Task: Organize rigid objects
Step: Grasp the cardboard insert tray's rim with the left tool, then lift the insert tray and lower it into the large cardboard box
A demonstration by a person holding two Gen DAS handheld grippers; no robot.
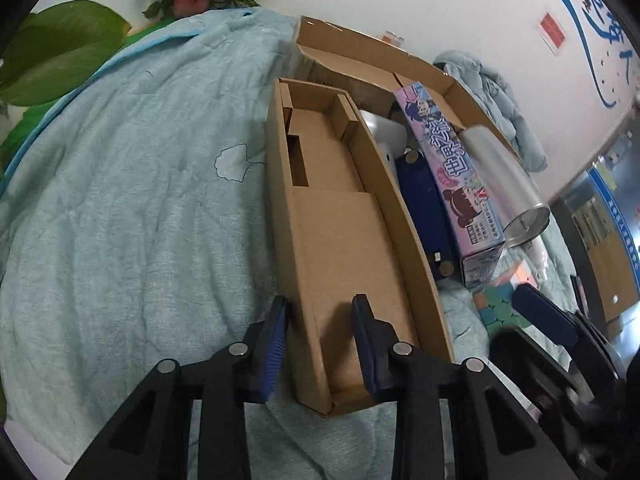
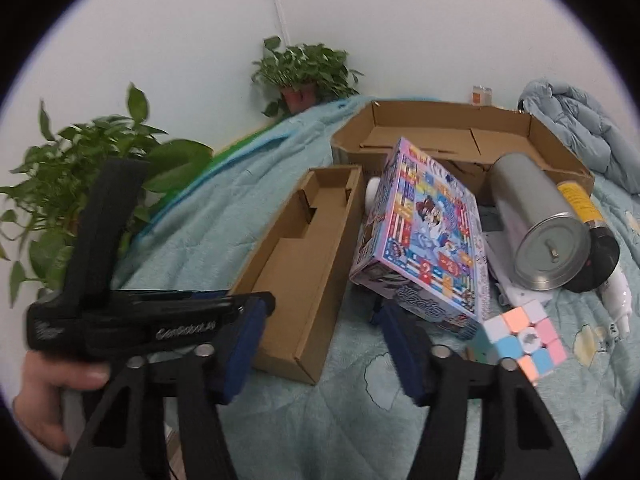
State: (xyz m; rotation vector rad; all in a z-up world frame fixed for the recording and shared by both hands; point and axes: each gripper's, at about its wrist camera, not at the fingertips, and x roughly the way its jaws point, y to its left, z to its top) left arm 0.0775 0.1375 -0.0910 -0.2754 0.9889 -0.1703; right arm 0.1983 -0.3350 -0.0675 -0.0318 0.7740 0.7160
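A long narrow cardboard box (image 1: pixel 340 240) lies open on the light blue quilt; it also shows in the right wrist view (image 2: pixel 308 252). My left gripper (image 1: pixel 320 304) is open, its fingers straddling the box's near left wall. My right gripper (image 2: pixel 324 312) is open and empty above the quilt, near the box's front end. A colourful game box (image 2: pixel 428 236) leans to the right of the narrow box, and shows in the left wrist view (image 1: pixel 448 164). A silver cylinder tin (image 2: pixel 536 224) lies beside it. A pastel puzzle cube (image 2: pixel 524 336) sits near my right finger.
A large shallow cardboard tray (image 2: pixel 452 132) lies behind the objects. A dark blue item (image 1: pixel 424 208) lies between the narrow box and the game box. Potted plants (image 2: pixel 308 72) stand at the back and left. A bundled blue jacket (image 2: pixel 576 128) lies at far right.
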